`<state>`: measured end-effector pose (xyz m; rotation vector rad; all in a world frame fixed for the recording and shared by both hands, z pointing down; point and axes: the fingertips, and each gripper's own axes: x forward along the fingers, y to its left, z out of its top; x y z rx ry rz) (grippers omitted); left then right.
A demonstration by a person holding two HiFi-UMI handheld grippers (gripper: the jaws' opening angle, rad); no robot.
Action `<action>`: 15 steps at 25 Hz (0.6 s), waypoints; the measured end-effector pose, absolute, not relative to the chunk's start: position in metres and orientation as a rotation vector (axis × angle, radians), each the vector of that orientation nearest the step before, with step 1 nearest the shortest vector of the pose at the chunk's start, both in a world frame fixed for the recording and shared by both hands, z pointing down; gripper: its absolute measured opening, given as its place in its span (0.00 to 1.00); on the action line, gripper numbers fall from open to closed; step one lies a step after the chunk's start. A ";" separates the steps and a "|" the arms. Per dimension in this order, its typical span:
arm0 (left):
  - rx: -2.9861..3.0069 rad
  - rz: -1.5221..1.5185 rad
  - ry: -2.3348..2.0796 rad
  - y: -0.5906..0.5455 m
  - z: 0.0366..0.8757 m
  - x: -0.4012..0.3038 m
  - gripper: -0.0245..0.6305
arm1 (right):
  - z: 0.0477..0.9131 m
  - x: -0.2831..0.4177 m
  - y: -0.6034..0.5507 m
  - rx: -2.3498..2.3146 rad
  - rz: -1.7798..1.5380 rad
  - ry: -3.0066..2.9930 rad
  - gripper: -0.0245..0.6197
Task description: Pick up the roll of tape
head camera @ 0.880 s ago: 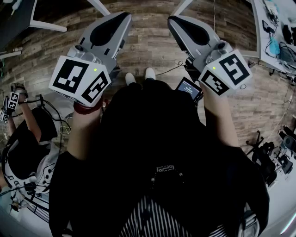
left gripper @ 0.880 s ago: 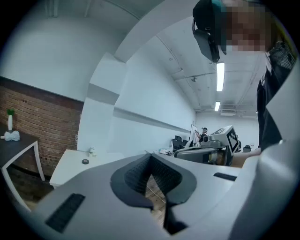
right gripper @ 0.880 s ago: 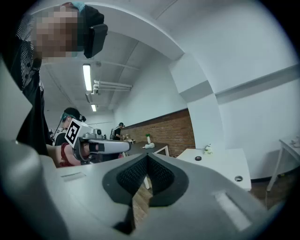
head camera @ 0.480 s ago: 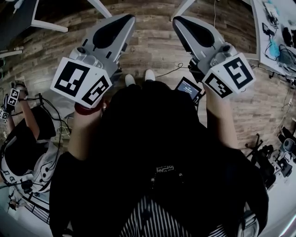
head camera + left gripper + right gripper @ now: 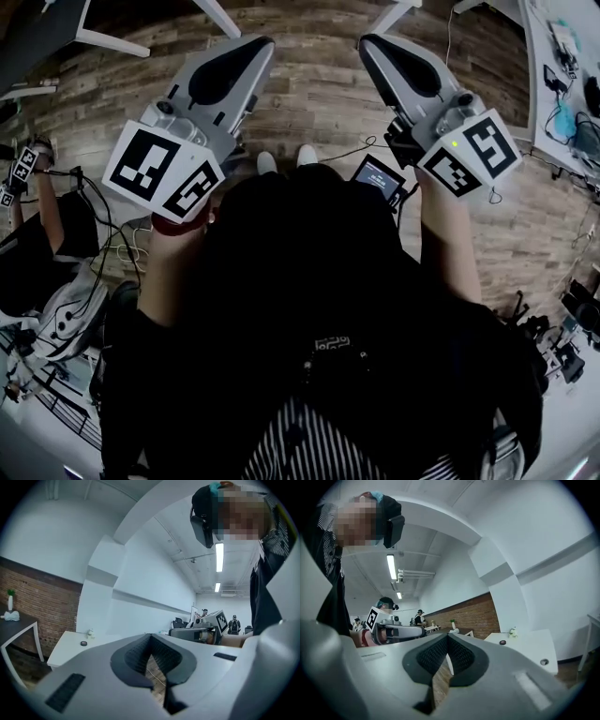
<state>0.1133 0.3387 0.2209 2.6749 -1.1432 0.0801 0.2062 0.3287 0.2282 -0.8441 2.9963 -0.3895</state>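
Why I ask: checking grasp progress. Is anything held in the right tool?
No: in the right gripper view the right tool is shut tip to tip, with nothing between.

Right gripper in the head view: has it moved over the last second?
Yes, slightly. The right gripper has drifted toward the picture's right, away from the person's white shoes.

Left claw (image 5: 255, 49) and right claw (image 5: 373, 45) hover over wooden floor (image 5: 309, 103), seemingly both closed.

Two grippers, a left gripper (image 5: 247, 54) and a right gripper (image 5: 379, 52); two white shoes (image 5: 266, 162); one screen (image 5: 379, 179).
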 end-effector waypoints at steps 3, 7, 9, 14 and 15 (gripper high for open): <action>2.667 0.109 -1.173 0.337 0.220 0.113 0.05 | 0.226 0.210 0.322 -0.814 -0.388 2.989 0.04; 2.666 0.143 -1.201 0.334 0.223 0.114 0.05 | 0.226 0.209 0.321 -0.781 -0.360 2.994 0.04; 2.673 0.149 -1.198 0.330 0.221 0.116 0.05 | 0.225 0.210 0.318 -0.780 -0.345 2.996 0.04; 2.697 0.140 -1.145 0.316 0.220 0.125 0.05 | 0.230 0.214 0.307 -0.788 -0.366 3.002 0.04; 2.702 0.138 -1.129 0.312 0.219 0.127 0.05 | 0.231 0.215 0.304 -0.795 -0.374 3.006 0.04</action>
